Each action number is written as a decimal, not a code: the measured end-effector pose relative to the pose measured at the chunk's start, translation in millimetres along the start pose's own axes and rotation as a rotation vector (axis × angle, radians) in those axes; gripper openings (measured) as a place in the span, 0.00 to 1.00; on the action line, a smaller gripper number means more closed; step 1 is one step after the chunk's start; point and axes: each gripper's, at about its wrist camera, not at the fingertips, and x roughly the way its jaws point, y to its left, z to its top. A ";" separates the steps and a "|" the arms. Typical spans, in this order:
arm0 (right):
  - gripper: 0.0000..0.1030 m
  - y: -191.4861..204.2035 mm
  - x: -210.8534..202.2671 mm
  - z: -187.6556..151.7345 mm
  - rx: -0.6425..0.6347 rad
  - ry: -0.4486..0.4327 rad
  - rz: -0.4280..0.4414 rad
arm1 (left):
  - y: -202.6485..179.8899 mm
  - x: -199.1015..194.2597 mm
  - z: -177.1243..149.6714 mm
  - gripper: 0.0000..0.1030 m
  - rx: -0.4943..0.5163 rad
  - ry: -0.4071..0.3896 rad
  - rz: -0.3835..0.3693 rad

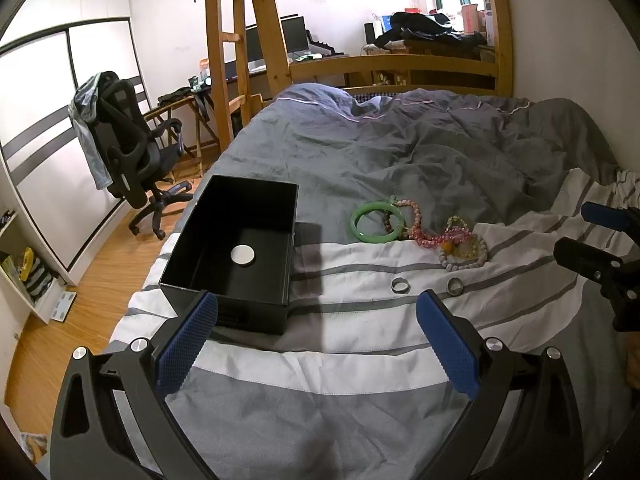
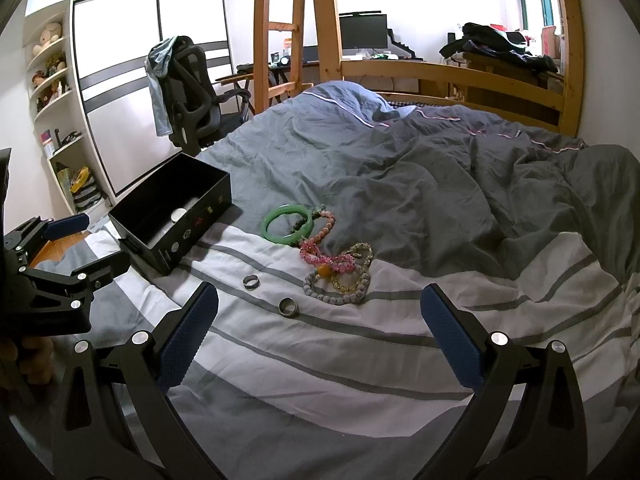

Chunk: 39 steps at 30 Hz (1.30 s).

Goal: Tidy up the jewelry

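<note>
An open black box (image 1: pixel 240 248) (image 2: pixel 172 220) sits on the bed at the left, with a white round disc (image 1: pixel 242 256) inside. To its right lie a green bangle (image 1: pixel 378 222) (image 2: pixel 287 224), a heap of pink, yellow and grey bead bracelets (image 1: pixel 452 242) (image 2: pixel 340 270), and two metal rings (image 1: pixel 401 285) (image 1: pixel 455 285) (image 2: pixel 251 281) (image 2: pixel 289 306). My left gripper (image 1: pixel 318 312) is open and empty, just in front of the box and rings. My right gripper (image 2: pixel 320 304) is open and empty, in front of the rings and beads.
The jewelry lies on a striped white and grey sheet (image 2: pixel 360 360) over a rumpled grey duvet (image 1: pixel 400 148). An office chair (image 1: pixel 128 152) stands left of the bed. A wooden ladder and bed frame (image 1: pixel 224 52) rise behind. The bed's left edge drops to wooden floor (image 1: pixel 80 300).
</note>
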 end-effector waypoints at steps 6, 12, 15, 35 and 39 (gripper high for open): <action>0.97 0.0 0.4 -0.3 0.000 0.001 -0.001 | -0.7 1.4 -0.2 0.96 0.002 0.004 0.001; 0.97 0.2 0.7 -0.3 0.001 0.002 0.000 | -0.6 1.3 -0.6 0.96 -0.001 0.004 0.001; 0.97 0.2 0.7 -0.4 0.001 0.002 0.000 | -0.9 1.3 -0.8 0.96 0.000 0.004 0.002; 0.97 0.8 1.1 -0.2 0.000 0.005 -0.001 | -2.4 2.9 -0.8 0.96 0.002 0.006 0.005; 0.97 0.8 0.9 0.0 0.000 0.005 -0.001 | -2.7 2.9 -0.7 0.96 0.003 0.006 0.005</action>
